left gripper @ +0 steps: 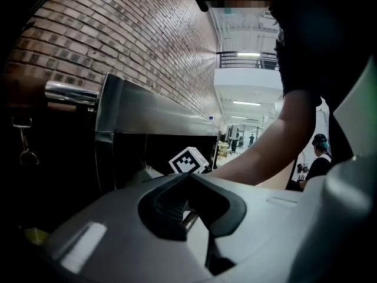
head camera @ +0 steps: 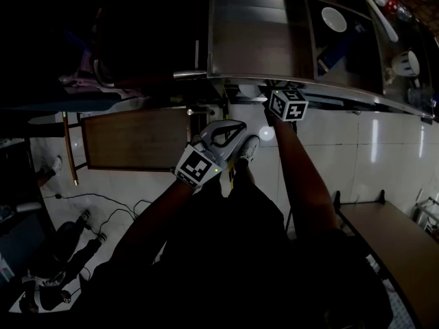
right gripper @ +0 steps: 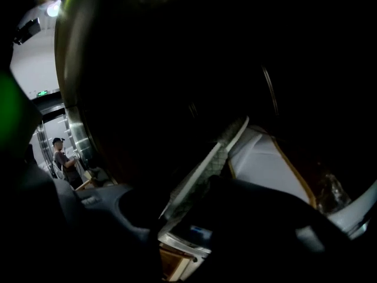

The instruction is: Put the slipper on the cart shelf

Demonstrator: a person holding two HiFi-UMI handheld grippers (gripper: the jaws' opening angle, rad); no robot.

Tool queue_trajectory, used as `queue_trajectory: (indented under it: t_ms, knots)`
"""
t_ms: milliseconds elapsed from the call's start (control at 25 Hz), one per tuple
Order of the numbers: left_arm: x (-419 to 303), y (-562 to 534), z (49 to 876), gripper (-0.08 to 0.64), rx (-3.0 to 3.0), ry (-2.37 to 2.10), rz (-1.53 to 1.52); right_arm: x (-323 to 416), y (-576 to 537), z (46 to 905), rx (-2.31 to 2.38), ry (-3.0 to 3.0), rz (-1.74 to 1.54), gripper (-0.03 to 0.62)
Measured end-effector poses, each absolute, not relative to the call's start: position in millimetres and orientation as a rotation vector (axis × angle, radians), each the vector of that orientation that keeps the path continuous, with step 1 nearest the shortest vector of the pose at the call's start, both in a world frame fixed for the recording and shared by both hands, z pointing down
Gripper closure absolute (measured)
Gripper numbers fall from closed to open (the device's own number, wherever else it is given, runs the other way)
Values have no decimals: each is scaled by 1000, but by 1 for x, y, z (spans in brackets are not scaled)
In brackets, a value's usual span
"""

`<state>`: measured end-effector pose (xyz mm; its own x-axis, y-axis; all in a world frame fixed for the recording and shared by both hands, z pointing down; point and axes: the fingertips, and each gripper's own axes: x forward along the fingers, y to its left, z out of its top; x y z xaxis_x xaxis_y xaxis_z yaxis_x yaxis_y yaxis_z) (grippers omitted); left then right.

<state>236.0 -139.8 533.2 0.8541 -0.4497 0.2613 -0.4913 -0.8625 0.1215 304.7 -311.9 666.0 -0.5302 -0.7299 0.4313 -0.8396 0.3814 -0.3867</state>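
Note:
The scene is dim. In the right gripper view the slipper [right gripper: 207,168] shows edge-on, its patterned sole tilted, in the dark space under the steel cart's top shelf [head camera: 274,77]. My right gripper [right gripper: 188,208] is open, with the slipper lying between its jaws and a dark gap beside the sole. In the head view only its marker cube [head camera: 288,105] shows, at the cart's edge, with the jaws hidden under the shelf. My left gripper [head camera: 226,137] hovers lower left of it, shut and empty, its grey tips meeting [left gripper: 188,175].
The cart's top holds a white bowl [head camera: 334,19] and a white cup [head camera: 406,64]. A wooden table [head camera: 137,139] stands left of the cart, another [head camera: 398,252] at the lower right. Cables [head camera: 103,204] lie on the tiled floor. A brick wall [left gripper: 118,46] rises behind the cart.

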Motion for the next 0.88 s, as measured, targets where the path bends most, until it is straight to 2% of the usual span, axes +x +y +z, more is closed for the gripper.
queue_trajectory:
  t_ms: [400, 880]
  knots:
    - [237, -143, 527, 560, 2858, -733, 315, 317, -303, 664, 1456, -2331, 609, 240]
    - [229, -135, 509, 560, 2881, -722, 254, 314, -258, 617, 1466, -2352, 491, 230]
